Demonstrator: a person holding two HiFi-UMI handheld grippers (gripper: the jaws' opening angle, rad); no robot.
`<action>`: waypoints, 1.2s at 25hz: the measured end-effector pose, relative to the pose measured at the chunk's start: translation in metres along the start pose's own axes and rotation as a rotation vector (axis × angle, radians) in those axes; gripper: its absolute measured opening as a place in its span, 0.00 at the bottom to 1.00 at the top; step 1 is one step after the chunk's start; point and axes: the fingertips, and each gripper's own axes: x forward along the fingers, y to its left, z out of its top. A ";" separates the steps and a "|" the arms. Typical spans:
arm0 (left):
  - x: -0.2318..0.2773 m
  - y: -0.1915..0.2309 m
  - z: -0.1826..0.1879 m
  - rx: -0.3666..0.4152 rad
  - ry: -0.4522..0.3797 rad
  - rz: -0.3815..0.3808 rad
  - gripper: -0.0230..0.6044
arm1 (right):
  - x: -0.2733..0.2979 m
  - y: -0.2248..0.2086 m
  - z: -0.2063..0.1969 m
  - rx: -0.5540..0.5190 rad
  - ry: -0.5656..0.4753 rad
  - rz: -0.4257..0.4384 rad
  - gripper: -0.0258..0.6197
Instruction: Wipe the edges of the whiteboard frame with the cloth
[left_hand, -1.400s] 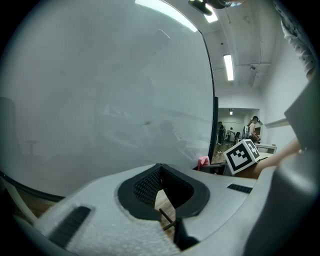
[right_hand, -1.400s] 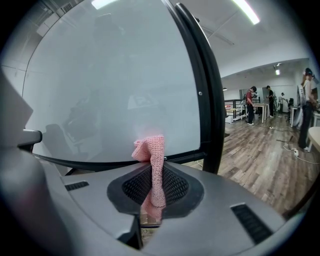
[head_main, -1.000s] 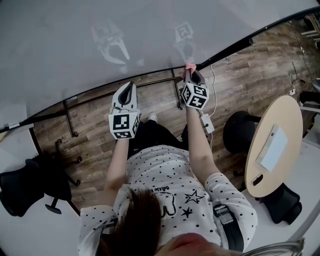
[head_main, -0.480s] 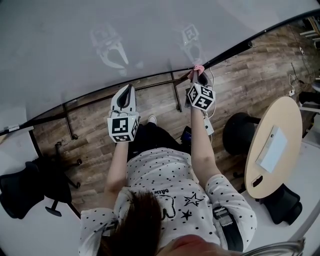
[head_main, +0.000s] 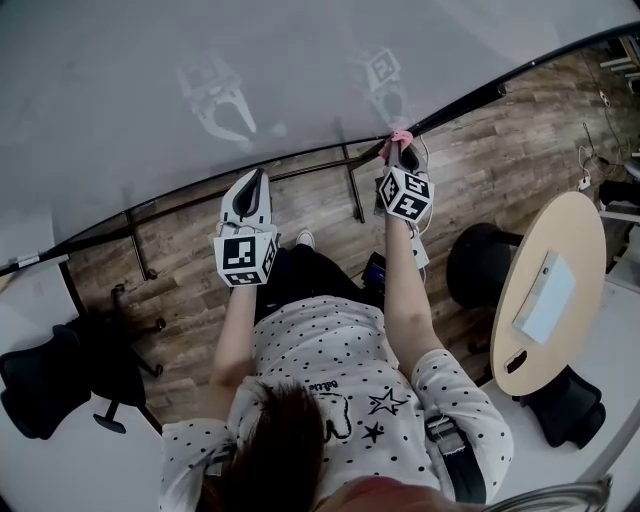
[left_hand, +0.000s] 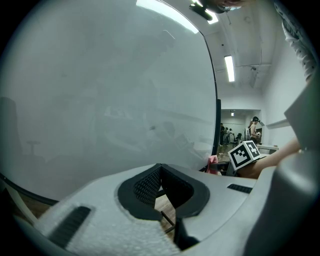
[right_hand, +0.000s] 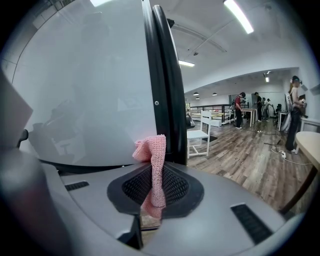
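Pinching the pink cloth between its closed jaws, the right gripper presses the bunched top of the fabric against the black whiteboard frame, at the bottom edge of the whiteboard. The rest of the cloth hangs down between the dark pads.

The left gripper hovers in front of the board a little to the side. Its jaw tips are drawn together with nothing between them, and it touches neither frame nor cloth.

The main risk appears to be the grip itself. Only a small tuft of cloth stands beyond the jaw tips, so friction along the frame could drag the fabric back through the pads or pull it out altogether. The hard tips would then rub the frame directly. A second risk is drift: the frame is narrow, and a slight tilt of the wrist could carry the tuft onto the board face or off the edge, leaving a stretch unwiped. A white cable trails on the wooden floor just beyond the right gripper (a possible snag for feet as the person moves along the board).

As for containers, none shows in any view: no bucket, bin or tray. The nearest thing to a holder is the round table at the right, which carries one flat pale rectangle.
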 end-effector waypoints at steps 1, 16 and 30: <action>-0.001 0.000 0.000 0.000 0.000 0.001 0.06 | -0.001 -0.001 0.000 -0.005 0.000 0.002 0.09; -0.011 0.005 0.002 -0.002 -0.014 -0.006 0.06 | -0.002 -0.015 0.002 -0.021 0.036 -0.027 0.09; -0.056 -0.010 0.080 -0.006 -0.156 -0.054 0.06 | -0.114 0.068 0.088 -0.126 -0.172 0.252 0.09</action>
